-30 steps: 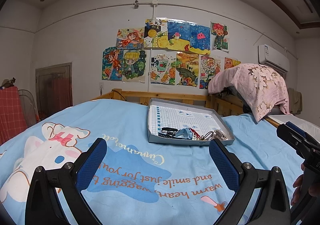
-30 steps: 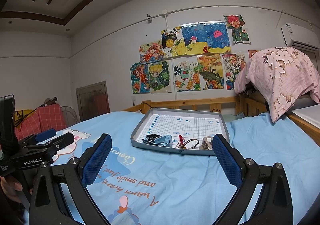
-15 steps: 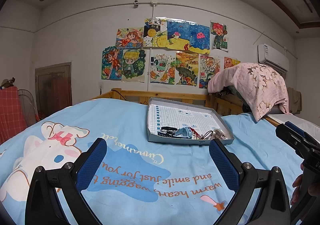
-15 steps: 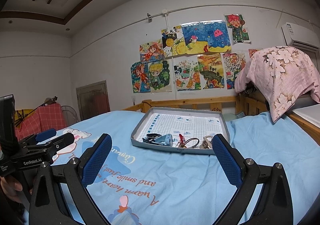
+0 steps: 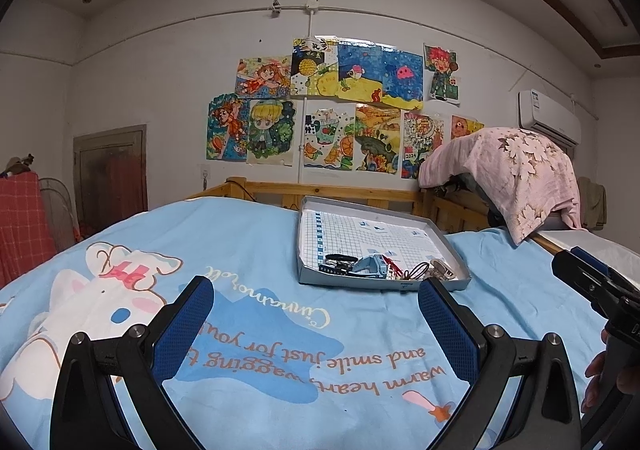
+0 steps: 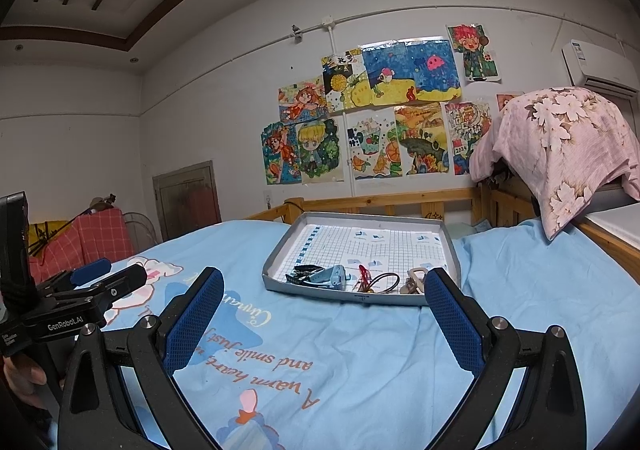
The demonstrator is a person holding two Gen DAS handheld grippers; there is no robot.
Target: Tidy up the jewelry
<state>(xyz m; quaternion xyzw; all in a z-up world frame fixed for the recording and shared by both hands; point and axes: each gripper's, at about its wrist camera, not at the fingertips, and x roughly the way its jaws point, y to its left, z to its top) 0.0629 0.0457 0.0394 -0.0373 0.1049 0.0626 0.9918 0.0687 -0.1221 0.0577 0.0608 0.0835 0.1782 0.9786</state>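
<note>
Left gripper and right gripper: jaws spread wide, holding nothing, above bedsheet. Jewelry clustered at near edge of tray.

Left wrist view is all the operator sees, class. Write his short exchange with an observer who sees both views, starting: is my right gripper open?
Observer: Yes, the right gripper is open and empty, pointing at the tray.
Operator: Any marking on my left gripper's body?
Observer: The left gripper carries the label GenRobot.AI on its side.
Operator: What holds it?
Observer: A hand grips its handle, low at the picture's left edge.
</note>
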